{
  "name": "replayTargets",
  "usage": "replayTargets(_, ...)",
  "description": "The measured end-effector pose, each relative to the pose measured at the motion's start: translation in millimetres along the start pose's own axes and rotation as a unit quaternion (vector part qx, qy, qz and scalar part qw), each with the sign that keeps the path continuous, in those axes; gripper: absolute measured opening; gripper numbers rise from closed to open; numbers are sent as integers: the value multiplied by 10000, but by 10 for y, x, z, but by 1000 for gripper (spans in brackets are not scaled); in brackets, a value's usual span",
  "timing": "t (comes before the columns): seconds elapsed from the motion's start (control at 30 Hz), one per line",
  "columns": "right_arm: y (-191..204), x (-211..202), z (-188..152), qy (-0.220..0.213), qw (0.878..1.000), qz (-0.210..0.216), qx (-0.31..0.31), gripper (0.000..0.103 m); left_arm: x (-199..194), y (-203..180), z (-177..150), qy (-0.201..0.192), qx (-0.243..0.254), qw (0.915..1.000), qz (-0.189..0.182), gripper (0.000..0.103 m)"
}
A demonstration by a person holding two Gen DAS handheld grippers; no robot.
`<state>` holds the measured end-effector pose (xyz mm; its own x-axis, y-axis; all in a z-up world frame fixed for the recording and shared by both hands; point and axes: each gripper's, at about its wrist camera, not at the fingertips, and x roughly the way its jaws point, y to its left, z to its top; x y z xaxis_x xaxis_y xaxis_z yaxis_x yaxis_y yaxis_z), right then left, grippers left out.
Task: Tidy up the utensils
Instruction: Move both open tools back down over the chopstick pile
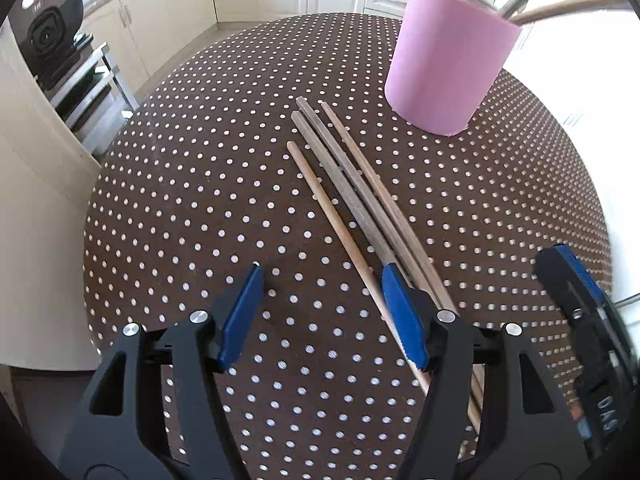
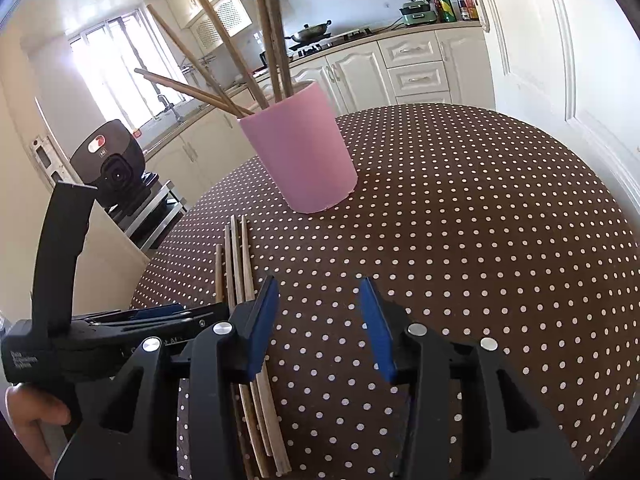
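1. cup [image 1: 444, 60]: pink, plain, upright on the table [image 1: 200, 200], towards its far edge, open end up.
2. sticks in cup [image 2: 272, 40]: several long wooden chopsticks standing inside, leaning apart and fanning out over the rim.
3. loose sticks [image 1: 348, 184]: four wooden chopsticks lying flat, close and roughly parallel, blunt ends near the cup's base, running back towards the near edge.

Left hand-held gripper [image 1: 320, 312] and right hand-held gripper [image 2: 318, 324], jaws apart, empty.
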<state>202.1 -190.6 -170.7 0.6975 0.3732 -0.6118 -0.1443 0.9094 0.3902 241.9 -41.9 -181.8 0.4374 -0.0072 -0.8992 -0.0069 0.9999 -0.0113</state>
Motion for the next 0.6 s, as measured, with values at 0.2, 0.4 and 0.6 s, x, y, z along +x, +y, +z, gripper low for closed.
replayTargets(0.2,2,-10,42,75,9999,57,-81,41,40,5,55,13,34,10000,-25,61)
replayTargets(0.4,193,145,133,321,9985,42,-434,41,107,250,202,35,209,9997,-115,44)
replayTargets(0.6,424,422,188,670,9938,2,-884,41,183,500,323,36,393,9987,-320,22)
